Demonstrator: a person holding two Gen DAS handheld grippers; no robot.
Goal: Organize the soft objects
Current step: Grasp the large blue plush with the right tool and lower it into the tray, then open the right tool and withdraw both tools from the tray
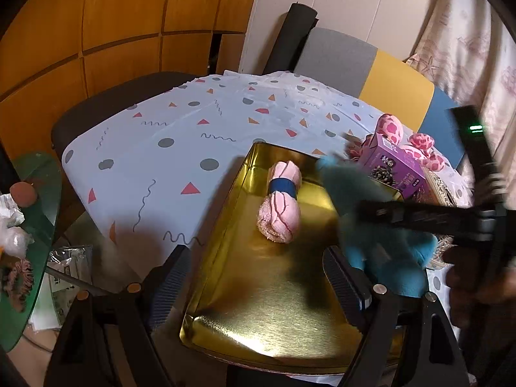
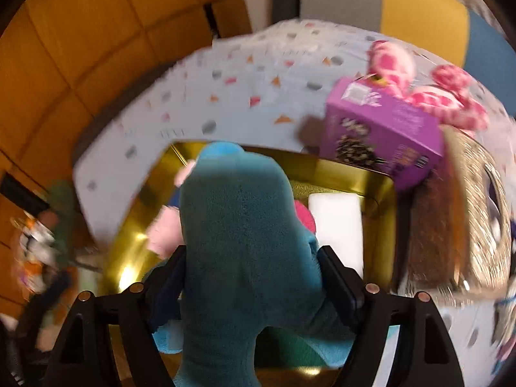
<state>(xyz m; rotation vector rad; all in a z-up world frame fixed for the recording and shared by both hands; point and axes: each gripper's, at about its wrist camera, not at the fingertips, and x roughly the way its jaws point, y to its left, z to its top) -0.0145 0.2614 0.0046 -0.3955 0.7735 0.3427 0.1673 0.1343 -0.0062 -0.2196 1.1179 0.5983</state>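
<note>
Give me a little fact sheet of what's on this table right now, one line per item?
surface: table under a white cloth printed with triangles and dots
tray: gold tin, open, on the cloth
in the tray: pink rolled towel with a blue band
being carried: teal plush toy between the right gripper's fingers, over the tin
left gripper: open, nothing in it, over the tin
beside the tin: purple box, pink spotted plush behind it
picture quality: right view blurred

Purple box (image 1: pixel 395 169) — patterned tablecloth (image 1: pixel 161 148)
</note>
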